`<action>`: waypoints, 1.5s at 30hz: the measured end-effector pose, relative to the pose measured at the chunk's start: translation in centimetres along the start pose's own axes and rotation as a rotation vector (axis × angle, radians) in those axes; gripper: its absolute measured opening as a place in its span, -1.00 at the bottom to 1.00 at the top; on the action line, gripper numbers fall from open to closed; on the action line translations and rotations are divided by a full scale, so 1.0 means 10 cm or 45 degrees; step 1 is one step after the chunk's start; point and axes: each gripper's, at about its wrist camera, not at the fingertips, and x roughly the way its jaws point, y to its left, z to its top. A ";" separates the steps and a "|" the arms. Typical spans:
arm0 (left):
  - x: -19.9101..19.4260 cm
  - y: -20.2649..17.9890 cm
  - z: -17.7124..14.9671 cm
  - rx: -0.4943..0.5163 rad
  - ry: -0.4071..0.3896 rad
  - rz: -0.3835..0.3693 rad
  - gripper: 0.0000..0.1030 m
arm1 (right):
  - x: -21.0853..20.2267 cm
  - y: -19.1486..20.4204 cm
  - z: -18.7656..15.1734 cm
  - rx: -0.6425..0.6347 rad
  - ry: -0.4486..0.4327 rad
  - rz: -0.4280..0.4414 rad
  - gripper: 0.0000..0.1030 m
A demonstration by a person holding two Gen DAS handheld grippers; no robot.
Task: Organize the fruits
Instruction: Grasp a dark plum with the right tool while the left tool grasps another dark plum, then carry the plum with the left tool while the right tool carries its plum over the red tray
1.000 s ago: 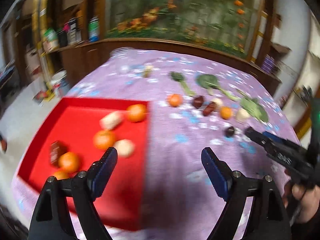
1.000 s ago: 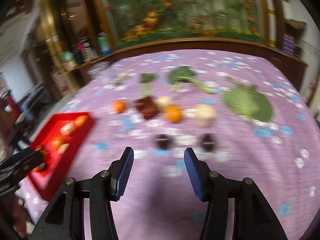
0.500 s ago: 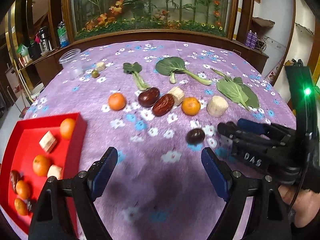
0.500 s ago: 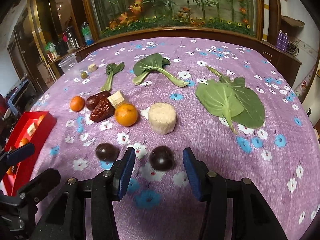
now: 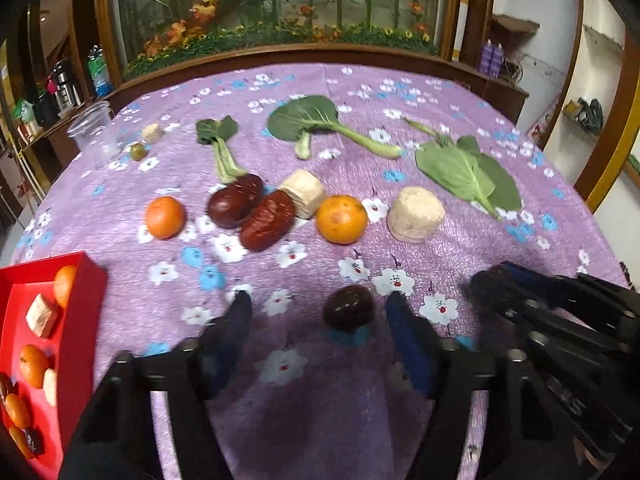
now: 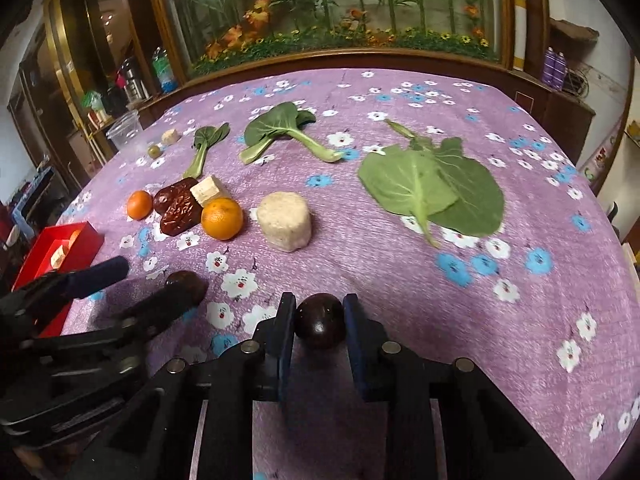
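In the right wrist view my right gripper [image 6: 319, 304] is shut on a dark round fruit [image 6: 320, 326] that rests on the purple flowered cloth. In the left wrist view a second dark fruit [image 5: 349, 312] lies between the fingers of my left gripper [image 5: 318, 305]. Its jaws are closing, and the fruit sits near the right finger with a wide gap to the left one. A red tray [image 5: 86, 320] at the left edge holds several oranges, beige cubes and dark fruits. The right gripper [image 5: 494, 280] shows at the right edge of that view.
Beyond the grippers lie two oranges [image 5: 342, 219], two red dates [image 5: 267, 220], a beige cube [image 5: 306, 194] and a beige cylinder [image 5: 416, 214]. Green leaves [image 5: 466, 168] and a clear cup [image 5: 94, 130] are farther back. A wooden ledge borders the table.
Both grippers came forward and down over the dark fruits. The right jaws shut on their fruit. The left jaws narrowed around the other, and the tray slid to the left edge.
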 end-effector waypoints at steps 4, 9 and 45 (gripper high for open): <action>0.08 -0.11 0.00 0.038 0.025 -0.057 -0.54 | -0.09 0.00 -0.04 0.003 -0.012 0.006 -0.50; 0.00 -0.05 -0.06 0.010 0.039 -0.103 -0.57 | -0.18 0.05 -0.10 0.001 -0.024 0.022 -0.50; -1.22 0.95 -0.93 -0.234 -0.103 -0.150 -0.56 | -0.54 1.12 -0.49 -0.192 -0.041 0.169 -0.49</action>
